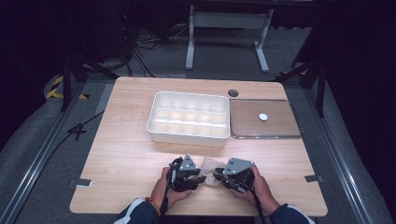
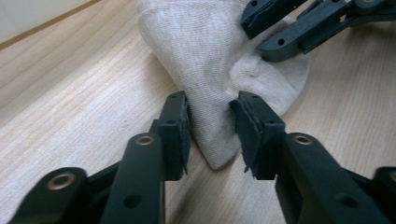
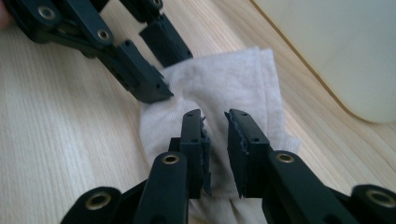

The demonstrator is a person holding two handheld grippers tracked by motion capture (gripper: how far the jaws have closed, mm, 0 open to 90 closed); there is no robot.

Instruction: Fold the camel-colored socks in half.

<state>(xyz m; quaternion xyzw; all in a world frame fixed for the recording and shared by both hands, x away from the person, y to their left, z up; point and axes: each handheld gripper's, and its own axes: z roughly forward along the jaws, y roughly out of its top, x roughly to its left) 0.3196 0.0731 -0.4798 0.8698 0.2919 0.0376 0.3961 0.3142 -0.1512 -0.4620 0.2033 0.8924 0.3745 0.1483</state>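
Cloth (image 1: pixel 211 166) nearest; compartments of white tray (image 1: pixel 156 122) seemingly hold nothing.

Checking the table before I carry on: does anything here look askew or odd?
Only the pale cloth near the front edge: it lies bunched and creased between both tools. The white divided tray and the flat lid beside it sit square.
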